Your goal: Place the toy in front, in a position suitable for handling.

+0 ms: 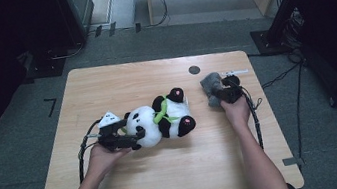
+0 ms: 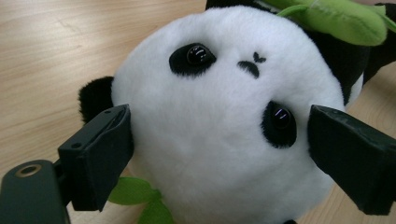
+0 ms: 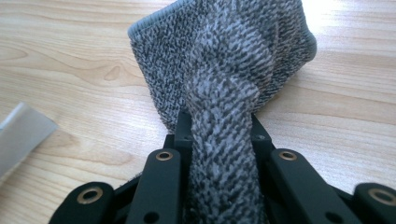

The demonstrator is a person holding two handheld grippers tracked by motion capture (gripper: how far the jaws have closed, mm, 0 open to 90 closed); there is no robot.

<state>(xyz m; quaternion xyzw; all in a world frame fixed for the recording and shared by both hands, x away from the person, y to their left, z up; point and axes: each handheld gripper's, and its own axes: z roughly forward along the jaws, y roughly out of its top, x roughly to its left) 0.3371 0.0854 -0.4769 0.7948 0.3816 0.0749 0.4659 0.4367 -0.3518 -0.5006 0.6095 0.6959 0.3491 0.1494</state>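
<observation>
On the wooden table point(image 1: 119, 81), the right gripper point(image 3: 219, 126) pinched a grey knitted cloth point(image 3: 224, 60) while the left gripper point(image 2: 219, 154) stood wide around the plush panda's head point(image 2: 224, 116).

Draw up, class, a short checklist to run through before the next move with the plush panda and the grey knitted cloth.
1. Right gripper shut on the grey knitted cloth: ok.
2. Cloth pinched between the jaws, not slipping: ok.
3. Left gripper jaws either side of the black-and-white plush panda's head: ok.
4. Left pads pressing the head: cannot tell.
5. Panda lying on the wooden table, away from its edge: ok.
6. Green leaf free of the jaws: cannot tell.
</observation>
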